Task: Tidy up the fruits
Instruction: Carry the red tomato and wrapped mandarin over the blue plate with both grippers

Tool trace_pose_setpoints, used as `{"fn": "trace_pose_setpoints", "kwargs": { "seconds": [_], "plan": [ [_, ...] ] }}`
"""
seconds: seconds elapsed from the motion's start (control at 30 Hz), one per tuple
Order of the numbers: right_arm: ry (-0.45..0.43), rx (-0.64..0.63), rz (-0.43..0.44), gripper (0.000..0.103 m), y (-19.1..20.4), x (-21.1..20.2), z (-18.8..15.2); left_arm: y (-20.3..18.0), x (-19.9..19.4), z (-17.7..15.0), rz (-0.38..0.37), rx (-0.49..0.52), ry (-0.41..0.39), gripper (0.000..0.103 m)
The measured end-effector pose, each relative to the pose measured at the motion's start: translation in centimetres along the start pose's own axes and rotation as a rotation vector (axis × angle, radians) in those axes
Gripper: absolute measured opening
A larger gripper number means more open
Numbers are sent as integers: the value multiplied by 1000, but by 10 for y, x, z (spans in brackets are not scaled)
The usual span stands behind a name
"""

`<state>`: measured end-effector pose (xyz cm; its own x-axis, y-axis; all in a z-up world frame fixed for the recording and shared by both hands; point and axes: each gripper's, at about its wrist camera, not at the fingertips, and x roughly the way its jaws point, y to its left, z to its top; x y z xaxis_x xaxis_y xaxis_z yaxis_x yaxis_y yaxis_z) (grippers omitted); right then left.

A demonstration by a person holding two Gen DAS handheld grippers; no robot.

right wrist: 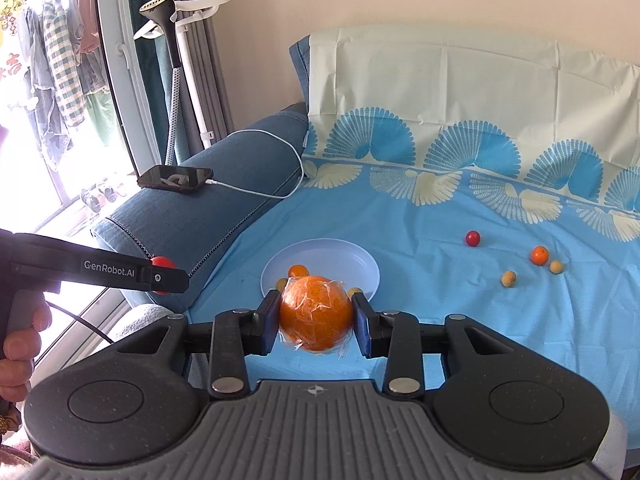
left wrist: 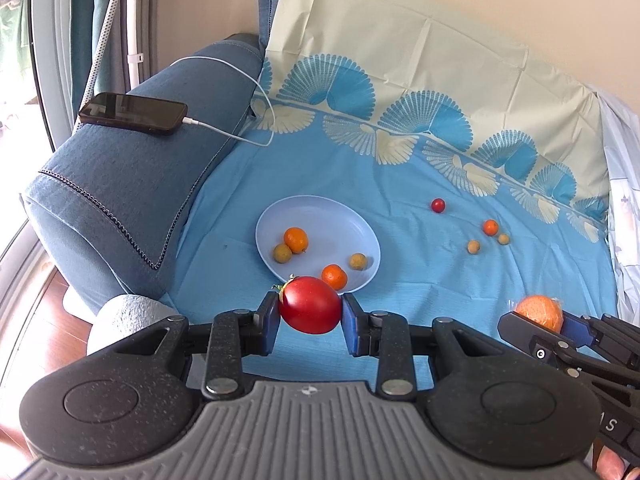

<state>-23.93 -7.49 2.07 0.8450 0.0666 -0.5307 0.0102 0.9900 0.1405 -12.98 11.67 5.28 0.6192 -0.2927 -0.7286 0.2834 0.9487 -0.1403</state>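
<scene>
My left gripper [left wrist: 310,312] is shut on a red tomato [left wrist: 310,310], held just in front of a pale blue plate [left wrist: 320,216]. The plate holds two small oranges [left wrist: 296,239] and two tan round fruits [left wrist: 358,261]. My right gripper [right wrist: 316,316] is shut on a plastic-wrapped orange [right wrist: 316,312], in front of the plate [right wrist: 332,256]. The right gripper also shows at the left wrist view's right edge [left wrist: 540,322]. The left gripper shows at the left of the right wrist view [right wrist: 162,276]. Loose on the blue cloth lie a small red fruit [left wrist: 438,205], a small orange [left wrist: 490,227] and two tan fruits [left wrist: 473,246].
A blue sofa armrest [left wrist: 120,184] to the left carries a black phone [left wrist: 134,113] with a white charging cable [left wrist: 256,92]. The cloth [left wrist: 440,280] runs up the sofa back. A garment steamer [right wrist: 172,40] stands by the window at the far left.
</scene>
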Motion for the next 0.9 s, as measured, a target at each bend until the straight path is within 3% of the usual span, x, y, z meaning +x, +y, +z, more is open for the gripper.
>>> {"fn": "trace_pose_setpoints", "kwargs": {
  "seconds": [0.43, 0.9],
  "plan": [
    [54, -23, -33, 39, 0, 36, 10, 18, 36, 22, 32, -31, 37, 36],
    [218, 25, -48, 39, -18, 155, 15, 19, 158, 58, 67, 10, 181, 36]
  ]
}}
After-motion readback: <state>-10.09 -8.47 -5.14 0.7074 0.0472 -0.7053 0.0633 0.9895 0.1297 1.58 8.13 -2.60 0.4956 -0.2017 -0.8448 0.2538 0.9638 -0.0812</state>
